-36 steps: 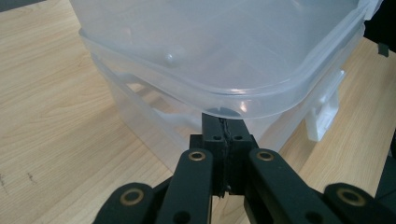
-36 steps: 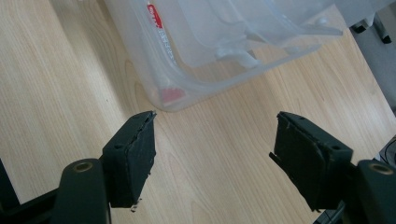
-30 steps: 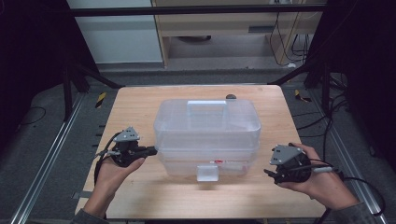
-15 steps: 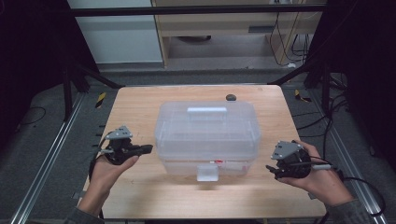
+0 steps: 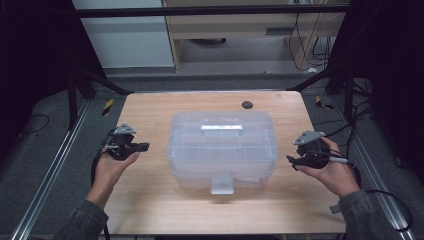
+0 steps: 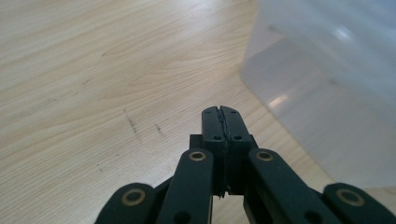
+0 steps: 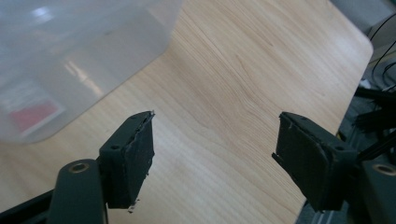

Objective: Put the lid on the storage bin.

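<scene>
A clear plastic storage box (image 5: 222, 150) with a latch at its front sits mid-tabletop, slightly toward the near edge, with a white handle on its lid. Nearest the viewer, a person's forearms enter from the near edge, one hand-held gripper on each side of the box. Risk, as a judgement: the box is smooth and wide, so a grip from one side only could slide it toward the far edge or twist it; w/ the left jaws shut, that side can only push, not clamp, and an uneven push could skew the box or pop the front latch (image 5: 222, 184). Left gripper (image 5: 134, 147) sits near the tabletop's left edge, jaws fully closed on each other, holding nothing, tips just short of the box's left wall and not touching it. Right gripper (image 5: 296, 160) is near the right edge, jaws parted fairly wide, empty, w/ bare wood between them and the box wall just beside, apart. Farther off, a small dark round object (image 5: 246, 104) lies near the far edge of the table (image 5: 150, 210).
</scene>
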`<action>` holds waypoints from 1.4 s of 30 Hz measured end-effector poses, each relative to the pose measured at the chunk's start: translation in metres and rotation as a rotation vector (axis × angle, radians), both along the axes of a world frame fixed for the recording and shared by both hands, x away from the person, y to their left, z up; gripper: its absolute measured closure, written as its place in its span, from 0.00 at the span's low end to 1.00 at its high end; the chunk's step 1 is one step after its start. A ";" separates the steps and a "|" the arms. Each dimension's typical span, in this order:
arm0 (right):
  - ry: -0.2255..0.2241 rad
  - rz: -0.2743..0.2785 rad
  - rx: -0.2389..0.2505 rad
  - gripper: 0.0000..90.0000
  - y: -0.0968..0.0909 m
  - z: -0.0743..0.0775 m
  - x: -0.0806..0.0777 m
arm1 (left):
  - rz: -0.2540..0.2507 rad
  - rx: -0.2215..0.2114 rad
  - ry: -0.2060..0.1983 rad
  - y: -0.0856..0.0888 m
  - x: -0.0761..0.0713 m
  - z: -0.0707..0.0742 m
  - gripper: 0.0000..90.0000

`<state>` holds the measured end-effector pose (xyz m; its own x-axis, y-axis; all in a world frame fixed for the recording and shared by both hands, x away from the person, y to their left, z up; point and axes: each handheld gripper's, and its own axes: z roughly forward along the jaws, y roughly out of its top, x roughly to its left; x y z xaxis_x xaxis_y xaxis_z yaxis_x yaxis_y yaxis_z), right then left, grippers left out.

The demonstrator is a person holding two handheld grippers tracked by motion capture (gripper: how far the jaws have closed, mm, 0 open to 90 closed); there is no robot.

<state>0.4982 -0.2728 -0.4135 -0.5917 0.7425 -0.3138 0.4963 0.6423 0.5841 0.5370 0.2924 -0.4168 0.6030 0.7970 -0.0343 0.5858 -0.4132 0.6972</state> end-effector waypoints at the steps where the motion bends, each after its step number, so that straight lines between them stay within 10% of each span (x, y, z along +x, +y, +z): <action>1: 0.003 -0.007 0.006 0.34 -0.001 -0.004 0.005 | 0.008 0.007 0.007 0.000 0.004 -0.004 1.00; 11: 0.041 -0.109 0.075 0.36 -0.006 -0.048 0.059 | 0.044 0.118 0.002 -0.013 0.035 -0.033 1.00; 16: 0.047 -0.169 0.121 0.35 -0.012 -0.060 0.075 | 0.090 0.033 0.027 -0.012 0.048 -0.045 1.00; 19: 0.044 -0.191 0.138 0.33 -0.015 -0.065 0.083 | 0.101 0.069 0.001 -0.015 0.052 -0.049 1.00; 26: 0.053 -0.237 0.220 0.29 -0.018 -0.072 0.094 | 0.144 0.007 -0.011 -0.010 0.060 -0.065 0.97; 42: 0.036 -0.299 0.355 0.15 -0.017 -0.093 0.097 | 0.201 -0.060 -0.058 -0.012 0.058 -0.086 0.33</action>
<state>0.5952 -0.2893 -0.5069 -0.3413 0.9399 0.0072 0.6533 0.2317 0.7208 0.5947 0.2803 -0.5028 0.4347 0.8989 -0.0555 0.6107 -0.2489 0.7517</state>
